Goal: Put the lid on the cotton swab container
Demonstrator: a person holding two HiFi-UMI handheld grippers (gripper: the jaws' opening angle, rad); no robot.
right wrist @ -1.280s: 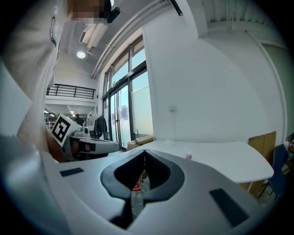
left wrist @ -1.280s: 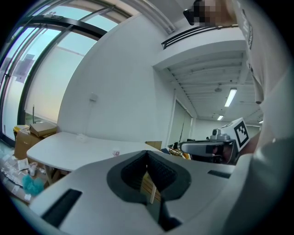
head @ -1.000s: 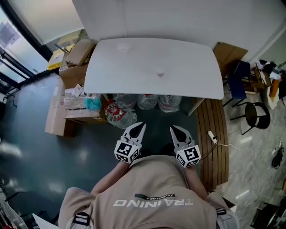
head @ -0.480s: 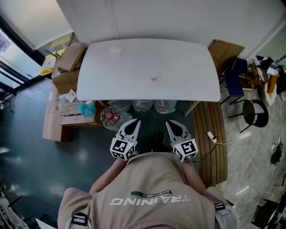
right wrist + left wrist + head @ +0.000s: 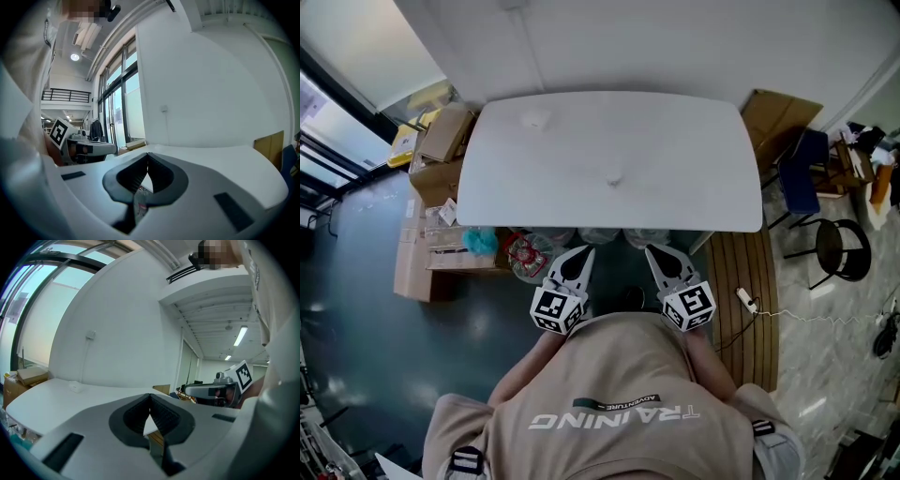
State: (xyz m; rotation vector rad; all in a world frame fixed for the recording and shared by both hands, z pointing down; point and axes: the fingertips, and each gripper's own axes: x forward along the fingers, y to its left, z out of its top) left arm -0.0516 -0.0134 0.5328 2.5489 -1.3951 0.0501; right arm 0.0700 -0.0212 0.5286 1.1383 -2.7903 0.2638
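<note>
Below the near edge of the white table [image 5: 675, 141], the left gripper [image 5: 584, 254] and right gripper [image 5: 653, 250] are held close to the person's torso, each with its jaws pressed together on nothing. Compared with one second earlier, the table edge lies nearer the jaw tips, while both grippers keep the same posture. A small pale object [image 5: 614, 178] near the table's centre and a second pale object [image 5: 534, 119] towards its far left corner are too small to identify as cotton swab container or lid. The tabletop partly hides the plastic bags [image 5: 531, 255] beneath it.
</note>
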